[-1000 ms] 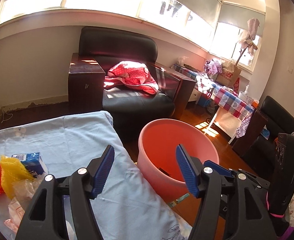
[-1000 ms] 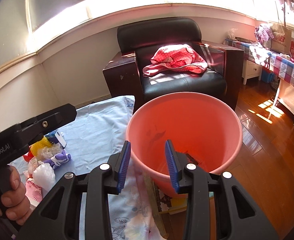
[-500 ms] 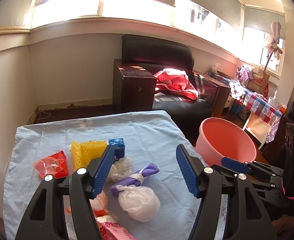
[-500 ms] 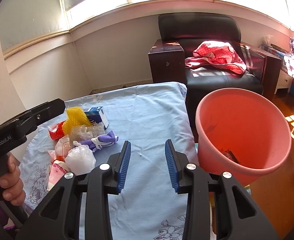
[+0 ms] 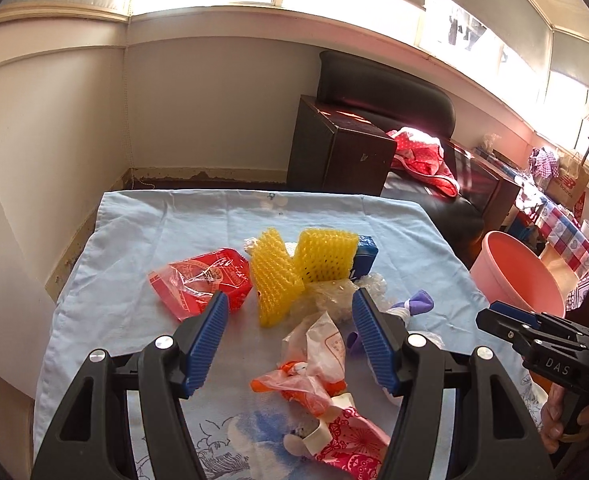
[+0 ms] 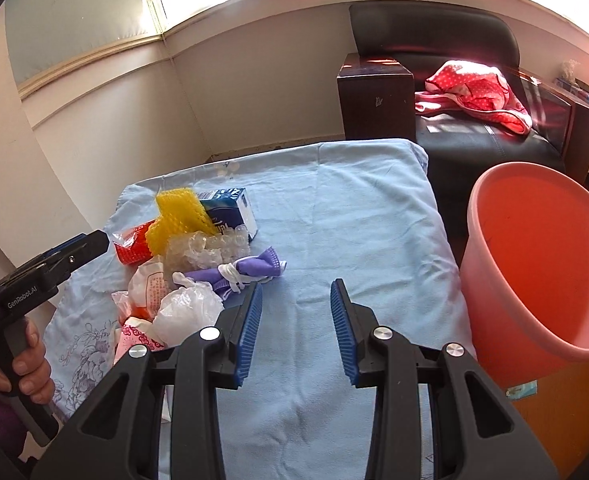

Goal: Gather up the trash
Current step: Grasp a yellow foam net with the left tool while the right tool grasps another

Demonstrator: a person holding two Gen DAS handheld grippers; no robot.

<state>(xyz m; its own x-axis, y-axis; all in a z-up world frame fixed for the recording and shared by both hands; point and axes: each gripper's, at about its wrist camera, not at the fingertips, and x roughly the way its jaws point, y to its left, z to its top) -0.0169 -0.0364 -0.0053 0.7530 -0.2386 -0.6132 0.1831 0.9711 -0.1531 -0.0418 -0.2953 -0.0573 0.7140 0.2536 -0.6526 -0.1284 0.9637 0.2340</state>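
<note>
A heap of trash lies on the light blue tablecloth (image 5: 134,240): a red wrapper (image 5: 200,284), yellow foam netting (image 5: 302,264), a blue box (image 5: 364,258), bubble wrap (image 5: 330,296), a purple mask (image 5: 416,304) and an orange-white wrapper (image 5: 314,364). My left gripper (image 5: 289,308) hovers over the heap, open, holding nothing. My right gripper (image 6: 296,292) stands open over bare cloth (image 6: 354,220), just right of the purple mask (image 6: 254,270) and a white bag (image 6: 188,312). The pink bucket (image 6: 534,264) stands off the table's right side.
A black armchair (image 6: 454,40) with a red dotted cloth (image 6: 474,88) and a dark wooden cabinet (image 6: 374,100) stand behind the table. Walls close off the far left corner. A checked-cloth table (image 5: 554,220) stands far right. A hand (image 6: 30,360) holds the left gripper's handle.
Both grippers have swung left, away from the pink bucket and over the table. The trash heap now lies under the left gripper. Neither gripper's jaw width has changed.
</note>
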